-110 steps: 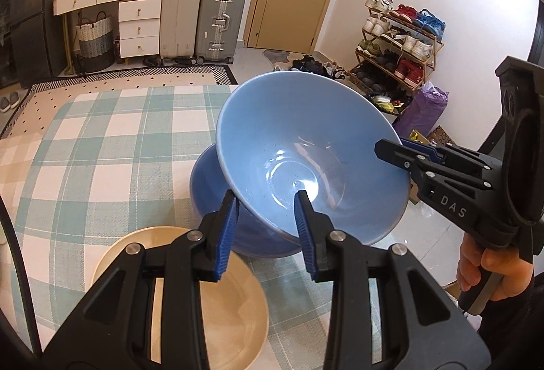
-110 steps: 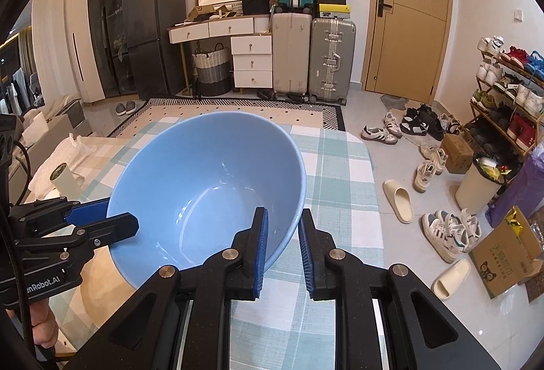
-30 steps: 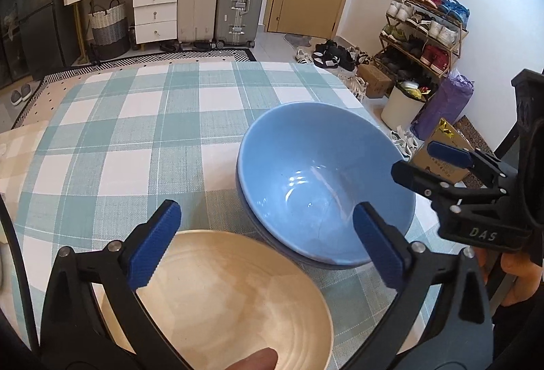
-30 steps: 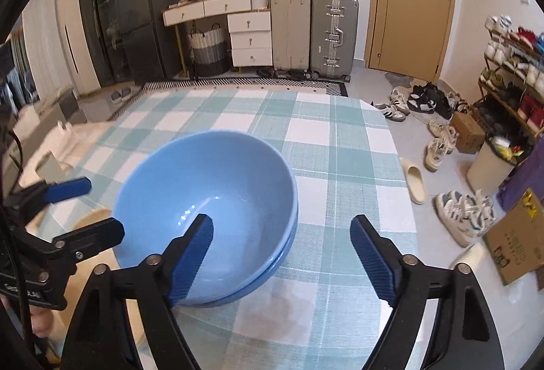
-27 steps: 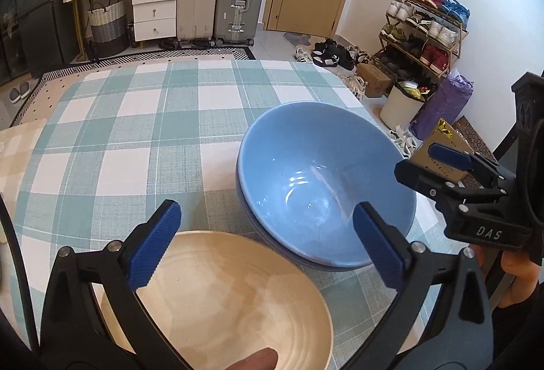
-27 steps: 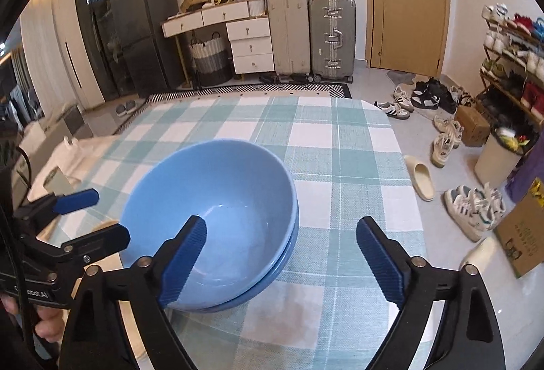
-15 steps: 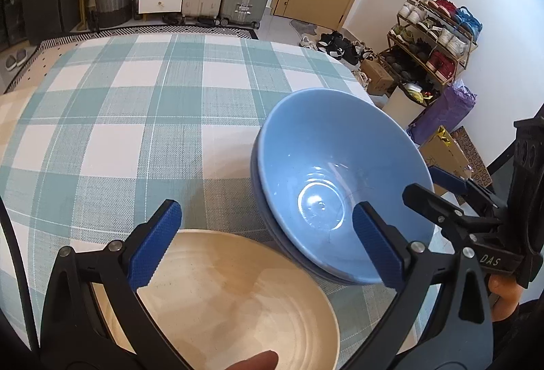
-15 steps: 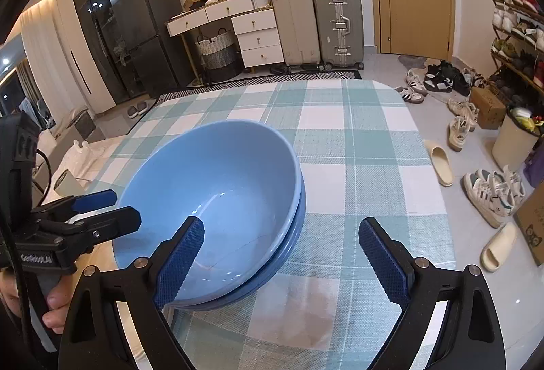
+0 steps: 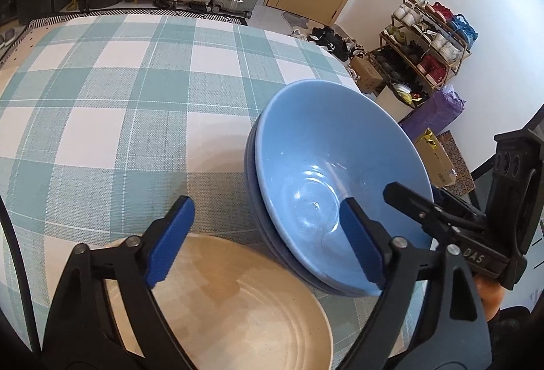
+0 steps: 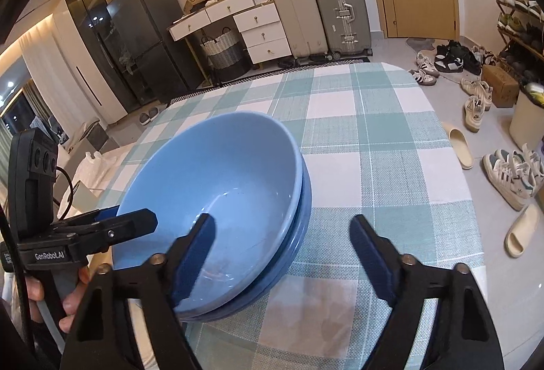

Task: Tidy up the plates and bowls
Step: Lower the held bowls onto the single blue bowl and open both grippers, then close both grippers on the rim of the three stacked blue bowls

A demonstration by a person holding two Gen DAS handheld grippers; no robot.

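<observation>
Left wrist view: cream plate (image 9: 221,309) lies under the left tool (image 9: 265,237), untouched.

At the bottom of the frame the left gripper (image 9: 265,242) has just been narrowing its jaws, which are still spread wide with nothing clamped between them, over a cream plate (image 9: 238,312). Right of centre sit stacked blue bowls (image 9: 326,173) on the checked tablecloth (image 9: 119,105), and the right gripper (image 9: 452,227) enters from the right edge.
</observation>
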